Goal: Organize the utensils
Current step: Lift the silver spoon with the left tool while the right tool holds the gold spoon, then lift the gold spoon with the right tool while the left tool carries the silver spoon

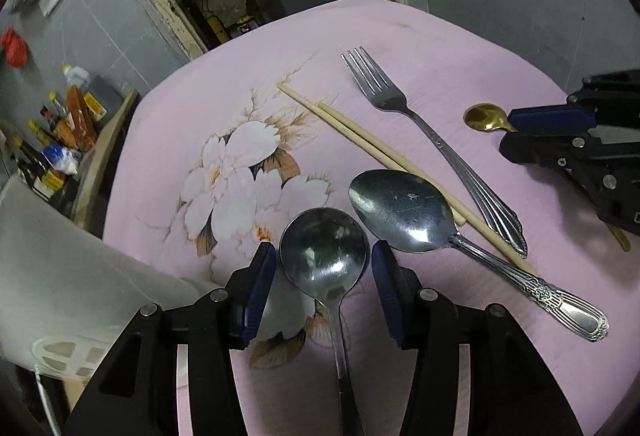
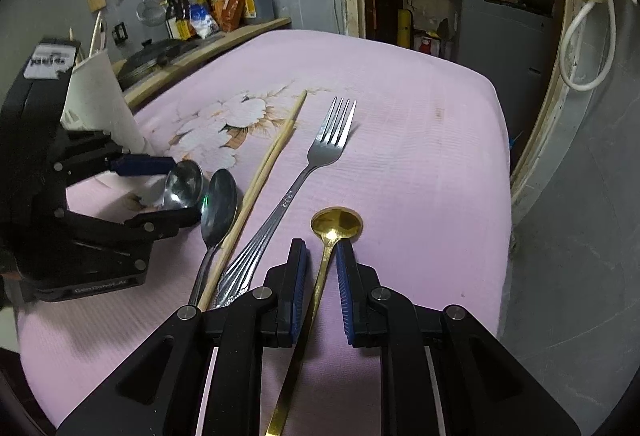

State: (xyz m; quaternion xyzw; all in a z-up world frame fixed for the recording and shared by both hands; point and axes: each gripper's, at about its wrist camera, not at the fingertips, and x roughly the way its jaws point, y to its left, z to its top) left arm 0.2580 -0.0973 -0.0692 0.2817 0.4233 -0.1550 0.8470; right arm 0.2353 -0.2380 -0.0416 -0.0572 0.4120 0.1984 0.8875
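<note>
left gripper [image 1: 323, 264]: jaws released, set apart on either side of the round spoon [image 1: 324, 252], not touching it; bowl between the tips, handle running back under the gripper.
right gripper [image 2: 322, 256]: jaws released, narrow gap, straddling the neck of the gold spoon [image 2: 337, 223]; no contact that I can make out.
round spoon: steel, stiff, likely light, slick; bowl too wide and curved to pinch, so best taken at the thin neck just behind the tips.
gold spoon: thin, stiff, polished, likely to twist if pinched flat; take the neck or handle edge-on.
others: oval spoon [image 1: 400, 212] just right of the left jaws, bowl nearly touching the round spoon; chopsticks [image 1: 360, 140] and fork [image 1: 432, 144] beyond, between the two grippers.
surface [image 2: 420, 156]: pink flowered cloth, soft, thin handles lie flush so tips must press in.
edges: cloth drops off close right of the right jaws; far edge well ahead.
room: open cloth ahead of the right jaws; white holder [image 2: 100, 104] near the left jaws' outer side, probable drop spot; tight between the oval spoon and the left jaws.
</note>
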